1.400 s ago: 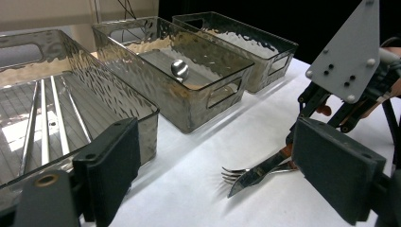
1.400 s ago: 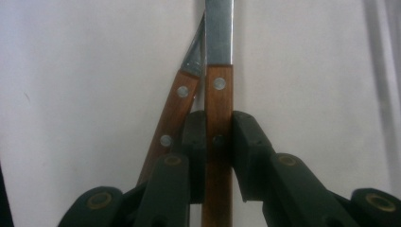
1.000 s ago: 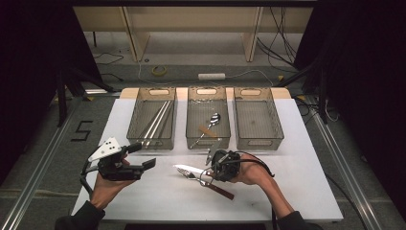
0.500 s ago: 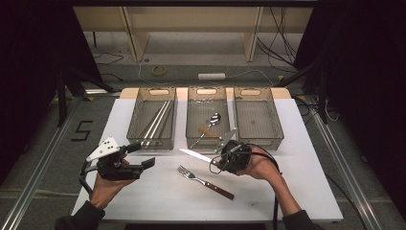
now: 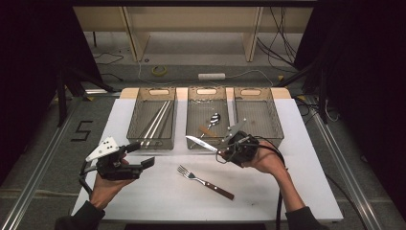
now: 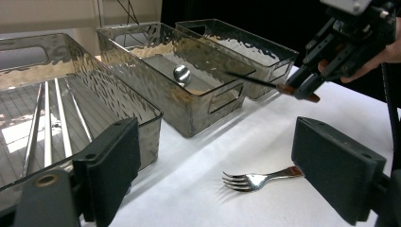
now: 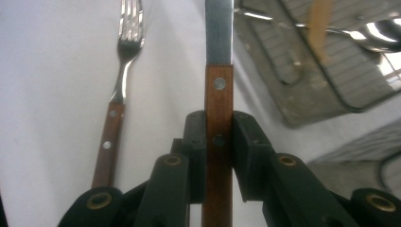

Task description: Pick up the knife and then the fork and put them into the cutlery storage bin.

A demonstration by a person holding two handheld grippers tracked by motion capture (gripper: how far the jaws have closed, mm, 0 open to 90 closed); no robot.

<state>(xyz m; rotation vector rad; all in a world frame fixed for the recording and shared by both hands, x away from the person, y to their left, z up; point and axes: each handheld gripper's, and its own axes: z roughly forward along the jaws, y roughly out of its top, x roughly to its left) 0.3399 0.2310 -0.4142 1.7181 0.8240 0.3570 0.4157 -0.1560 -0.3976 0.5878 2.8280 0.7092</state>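
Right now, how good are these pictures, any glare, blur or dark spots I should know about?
High view: the table is brightly lit, the surroundings near black, and the whole frame is soft. Left gripper view: the bins' rippled walls catch glare, and the near claw pads are slightly blurred. Right gripper view: the knife handle is sharp, while the fork tines and spoon blur.

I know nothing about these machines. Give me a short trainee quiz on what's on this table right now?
1. True or false: the right claw is clamped on the knife's wooden handle.
2. Which bin holds the spoon: A the left bin, B the middle bin, C the right bin?
3. What lies on the white table between the two hands?

Key: 1 true. 2 B. 3 A fork with a wooden handle; the left claw stands open over it.
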